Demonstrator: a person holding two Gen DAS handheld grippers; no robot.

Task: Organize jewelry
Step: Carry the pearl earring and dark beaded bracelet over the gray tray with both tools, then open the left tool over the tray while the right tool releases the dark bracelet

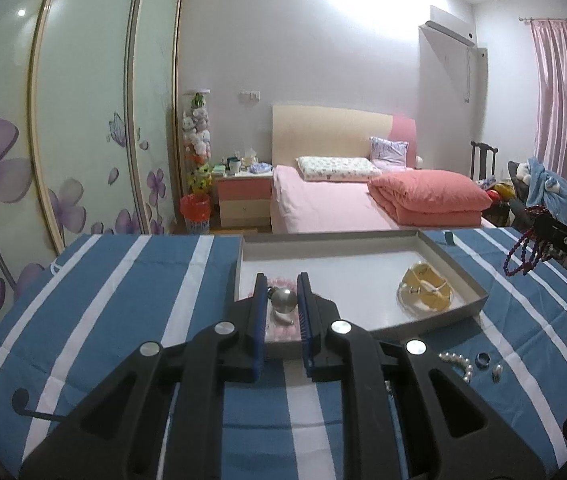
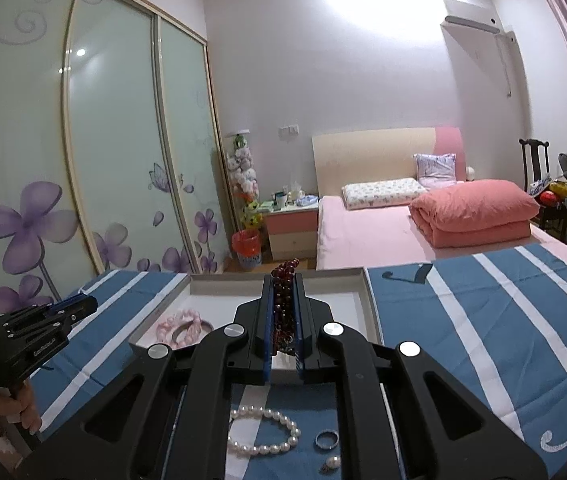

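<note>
My right gripper (image 2: 283, 312) has its fingers clenched on the dark red bead necklace (image 2: 283, 280), held above the near edge of the grey tray (image 1: 435, 246). My left gripper (image 1: 280, 300) hovers over the tray's left corner, fingers parted and grasping nothing. The pink bracelet (image 2: 183, 326), a silver ball pendant (image 1: 285, 300) and a yellow piece (image 1: 427, 286) lie in the tray. I judge it about half done: the pearl bracelet (image 2: 267, 432), ring (image 2: 326, 439) and pearl earring (image 2: 332, 463) wait on the striped cloth (image 2: 463, 320).
</note>
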